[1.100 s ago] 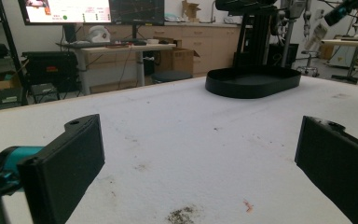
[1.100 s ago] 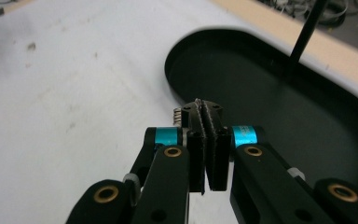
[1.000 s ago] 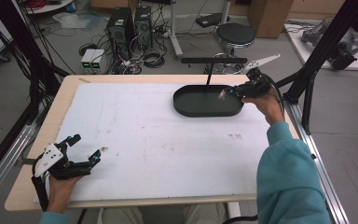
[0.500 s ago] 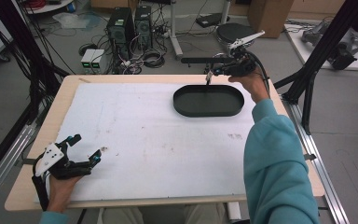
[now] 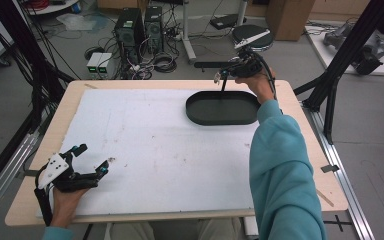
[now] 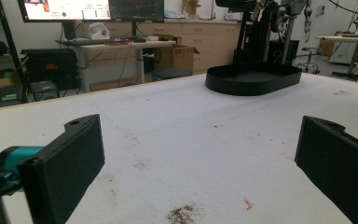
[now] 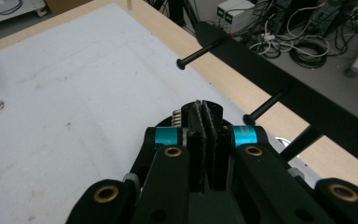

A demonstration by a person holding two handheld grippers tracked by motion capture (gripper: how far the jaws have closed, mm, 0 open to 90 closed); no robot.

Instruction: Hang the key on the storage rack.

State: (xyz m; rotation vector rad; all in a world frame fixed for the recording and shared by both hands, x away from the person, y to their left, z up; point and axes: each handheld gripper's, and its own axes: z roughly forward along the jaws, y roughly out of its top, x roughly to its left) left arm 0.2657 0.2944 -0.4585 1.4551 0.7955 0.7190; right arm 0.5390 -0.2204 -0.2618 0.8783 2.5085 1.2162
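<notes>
From above, the right gripper [image 5: 223, 76] hangs over the far rim of the black tray [image 5: 223, 108]; the left gripper [image 5: 82, 162] rests at the near left corner. The left gripper view shows wide-spread jaws. The right gripper view shows jaws pressed together, seemingly empty.

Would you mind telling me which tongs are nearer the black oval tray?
Right. The right tongs hover above the tray's far rim; the left tongs rest at the table's near-left corner.
</notes>
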